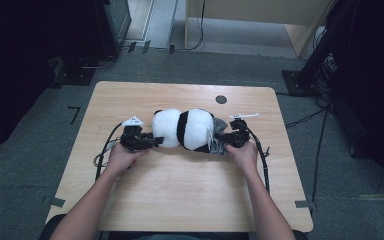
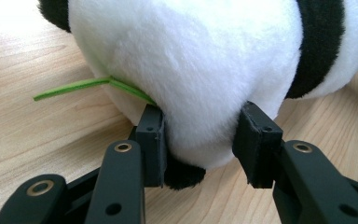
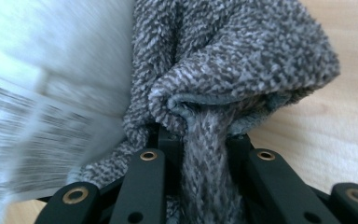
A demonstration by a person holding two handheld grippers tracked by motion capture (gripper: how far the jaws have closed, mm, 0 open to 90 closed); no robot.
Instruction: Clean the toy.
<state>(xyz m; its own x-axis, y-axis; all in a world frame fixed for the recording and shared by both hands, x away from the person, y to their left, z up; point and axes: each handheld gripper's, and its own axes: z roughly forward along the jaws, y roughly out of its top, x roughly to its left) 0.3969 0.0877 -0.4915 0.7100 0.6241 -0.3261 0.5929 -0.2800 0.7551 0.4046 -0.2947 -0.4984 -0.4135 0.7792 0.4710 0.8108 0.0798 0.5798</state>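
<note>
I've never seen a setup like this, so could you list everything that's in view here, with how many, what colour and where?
Plush panda toy: one, white with black bands, lying at the middle of the table.
Grey knitted cloth: one, mottled grey, at the panda's right end, pinched in the right gripper.
Thin green strip: one, green, sticking out from the panda's side.
Light wooden table: one, pale wood, on grey floor.
Round dark hole: one, near the table's far edge.
Left gripper: one, black, jaws pressed on the panda's white end.
Right gripper: one, black, shut on the cloth.
Person's forearms: two, coming in from the near edge.
</note>
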